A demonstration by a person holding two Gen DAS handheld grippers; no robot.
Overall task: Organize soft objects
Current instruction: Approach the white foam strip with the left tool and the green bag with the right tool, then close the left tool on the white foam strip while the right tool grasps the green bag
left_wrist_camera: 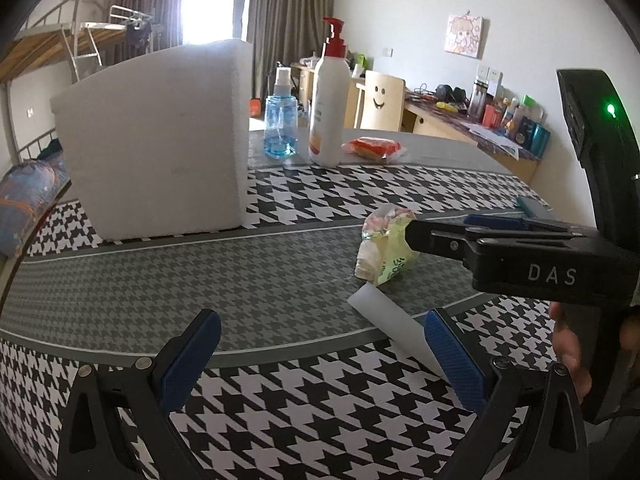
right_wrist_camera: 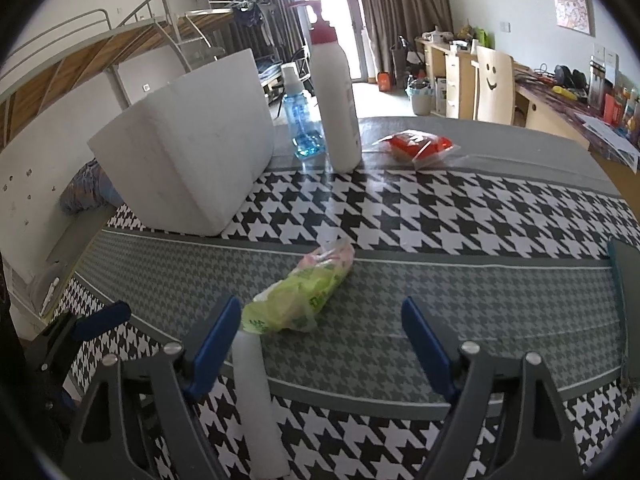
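Note:
A crumpled yellow-green soft packet (left_wrist_camera: 382, 246) (right_wrist_camera: 304, 294) lies on the grey band of the houndstooth tablecloth. A white foam strip (left_wrist_camera: 394, 328) (right_wrist_camera: 256, 396) lies just in front of it. A red-orange packet (left_wrist_camera: 374, 147) (right_wrist_camera: 416, 145) lies at the far side. A large white foam box (left_wrist_camera: 160, 140) (right_wrist_camera: 192, 148) stands at the left. My left gripper (left_wrist_camera: 320, 360) is open and empty, its right finger beside the strip. My right gripper (right_wrist_camera: 320, 344) is open and empty, just short of the green packet; it shows in the left wrist view (left_wrist_camera: 460, 232) from the side.
A white pump bottle (left_wrist_camera: 330, 96) (right_wrist_camera: 336, 100) and a blue spray bottle (left_wrist_camera: 281, 118) (right_wrist_camera: 300, 120) stand between the foam box and the red packet. A teal object (right_wrist_camera: 624, 280) sits at the table's right edge. A desk and chair stand beyond.

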